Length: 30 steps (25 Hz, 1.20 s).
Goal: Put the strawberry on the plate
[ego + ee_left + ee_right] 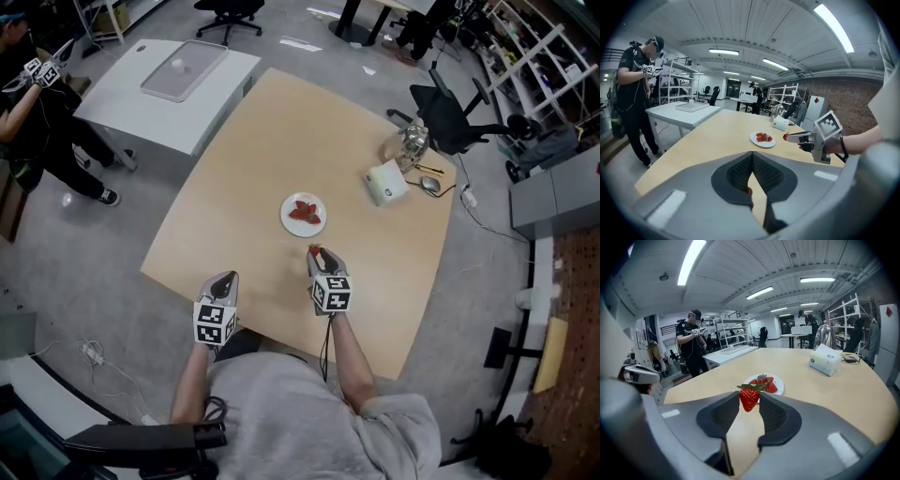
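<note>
Strawberry [749, 398], one, in right gripper [750, 402] (one plate [779, 381])

Two grippers [226, 277] [317, 253], one plate [307, 230], one strawberry [749, 399] in fingers [778, 416], one tissue box [386, 183]

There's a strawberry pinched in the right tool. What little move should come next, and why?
Probably move the right hand-held gripper forward until the strawberry hangs over the plate. Its jaws are clamped on the berry, which is short of the plate's near rim, above bare table, so opening here would likely miss.
</note>
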Available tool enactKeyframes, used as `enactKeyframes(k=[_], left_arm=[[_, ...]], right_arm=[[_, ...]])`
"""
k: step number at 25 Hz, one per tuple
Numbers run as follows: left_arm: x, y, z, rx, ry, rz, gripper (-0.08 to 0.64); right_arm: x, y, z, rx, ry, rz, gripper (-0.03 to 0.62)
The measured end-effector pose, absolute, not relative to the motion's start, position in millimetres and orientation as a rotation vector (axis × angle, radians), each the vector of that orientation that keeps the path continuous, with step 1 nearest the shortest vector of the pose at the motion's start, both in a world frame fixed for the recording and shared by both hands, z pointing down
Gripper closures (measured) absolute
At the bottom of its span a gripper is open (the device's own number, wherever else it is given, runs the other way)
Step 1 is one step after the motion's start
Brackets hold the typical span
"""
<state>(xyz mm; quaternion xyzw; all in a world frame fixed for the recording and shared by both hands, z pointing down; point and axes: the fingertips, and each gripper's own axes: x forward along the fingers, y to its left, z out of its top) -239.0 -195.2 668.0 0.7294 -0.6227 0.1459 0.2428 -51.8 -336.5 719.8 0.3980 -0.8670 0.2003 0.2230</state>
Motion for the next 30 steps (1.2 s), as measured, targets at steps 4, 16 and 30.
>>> enactKeyframes(k=[4,16,30], left_arm=[[-248.4,-200.1,674.1,1.978,-1.693,0.414,0.540],[-259.6,-212.7,688.0,1.959,-1.657,0.441,0.540],[-271.1,-230.3,702.6,1.907,-1.647,0.474,0.540]], right_arm=[[-65.4,-348.6,730.8,1.083,-2.385,0.558,0.453],[-85.0,-377.4,759.8,1.061,-2.353,0.588,0.453],[-98.9,-405.0,782.9,1.036,-2.316,0.623,0.453]])
